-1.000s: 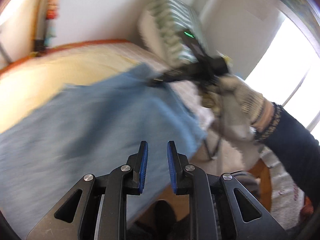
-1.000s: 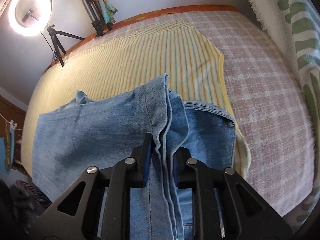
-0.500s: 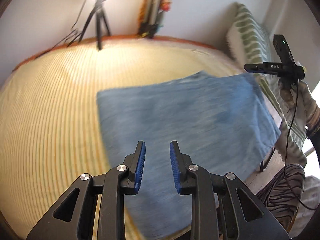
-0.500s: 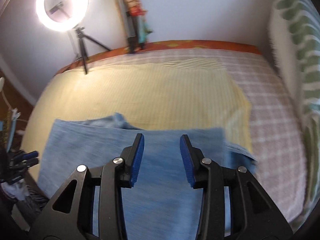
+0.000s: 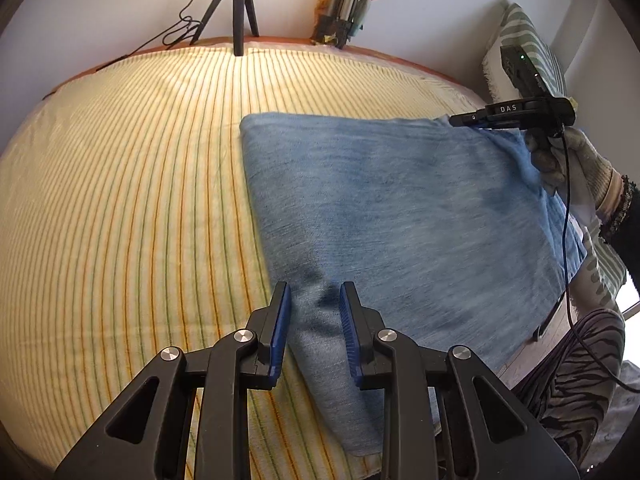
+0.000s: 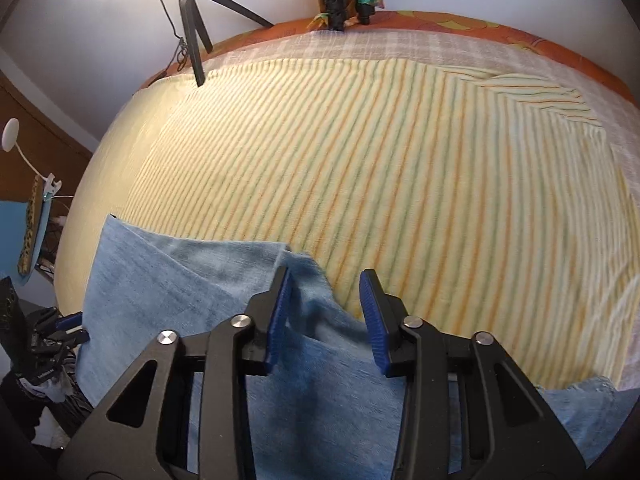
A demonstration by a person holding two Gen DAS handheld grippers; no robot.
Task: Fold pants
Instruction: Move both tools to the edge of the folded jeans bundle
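Note:
Blue denim pants (image 5: 400,208) lie folded flat on the yellow striped sheet (image 5: 120,200). My left gripper (image 5: 314,304) hovers over their near folded edge, jaws slightly apart, with denim below them but not pinched. In the right wrist view the pants (image 6: 192,304) fill the lower left. My right gripper (image 6: 326,292) stands over their far corner, its jaws closing but still wide apart, and the pads do not press the cloth. The left wrist view shows the right gripper (image 5: 464,120) at the pants' far right corner, held by a gloved hand (image 5: 576,168).
A tripod (image 5: 240,8) and a second stand (image 5: 340,4) rise behind the bed. A green striped pillow (image 5: 532,52) sits at the right. A checked blanket (image 6: 624,152) borders the sheet. The person's zebra-print leg (image 5: 568,368) is at the bed's edge.
The right gripper let go of the bunched pant hems it held and moved off toward the pants' corner. The left gripper swung down over the bed. The pants now lie flat.

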